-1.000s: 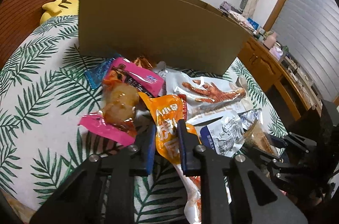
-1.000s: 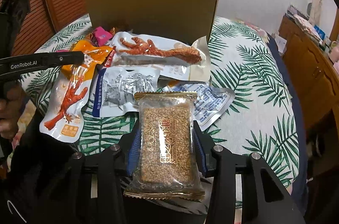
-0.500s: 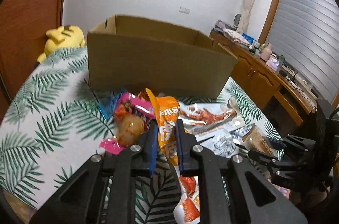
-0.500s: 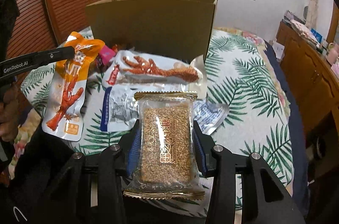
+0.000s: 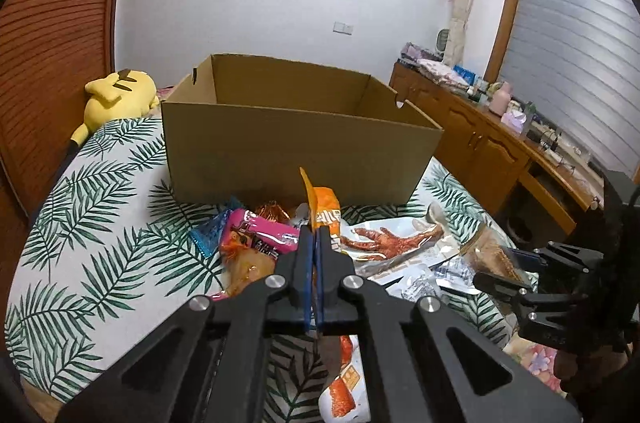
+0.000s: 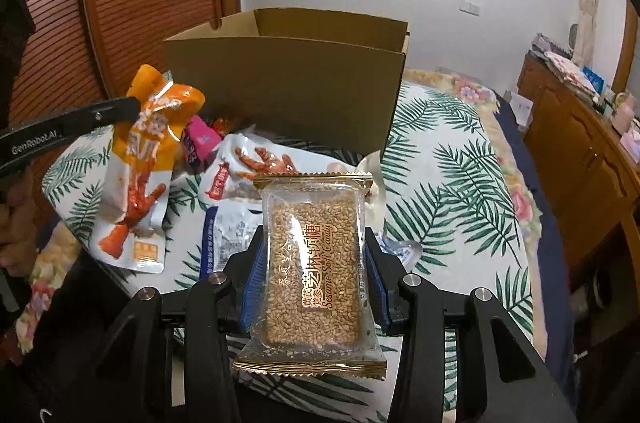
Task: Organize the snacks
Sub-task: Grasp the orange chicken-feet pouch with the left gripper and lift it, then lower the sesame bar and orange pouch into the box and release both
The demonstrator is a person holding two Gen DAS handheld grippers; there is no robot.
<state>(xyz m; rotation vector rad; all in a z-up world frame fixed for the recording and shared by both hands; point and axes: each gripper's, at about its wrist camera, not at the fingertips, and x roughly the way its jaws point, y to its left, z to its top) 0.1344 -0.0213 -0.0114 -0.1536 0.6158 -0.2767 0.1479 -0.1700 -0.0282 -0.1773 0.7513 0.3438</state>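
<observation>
We see a glossy orange pouch [image 6: 138, 159] printed with a red chicken foot, crinkled plastic pinched flat at its upper edge by the left gripper [image 5: 314, 243], whose blue-padded jaws stand nearly together on the thin film. From the right wrist view that pouch hangs free at 10 o'clock, clear of the cloth, its white lower end drooping below the black finger. In the left wrist view its orange top corner pokes up at 12 o'clock of the fingertips.

The right gripper [image 6: 314, 263] stands level and is closed on the sesame candy pack [image 6: 312, 263], a clear rectangular wrapper with gold serrated seams and a grainy tan slab inside; the blue pads press its two long sides and the pack lies lengthwise between the fingers.

The cardboard box [image 5: 296, 151], matte brown and open-topped, stands at 12 o'clock beyond both tools on the palm-leaf tablecloth [image 5: 100, 203]. Before its near wall lie a pink wrapper [image 5: 260, 233], a small blue packet [image 5: 208, 235], a clear chicken-foot pouch [image 5: 394, 239] and a silver-white packet [image 6: 228, 235]. A yellow plush toy [image 5: 116, 93] rests at 10 o'clock beside the box
</observation>
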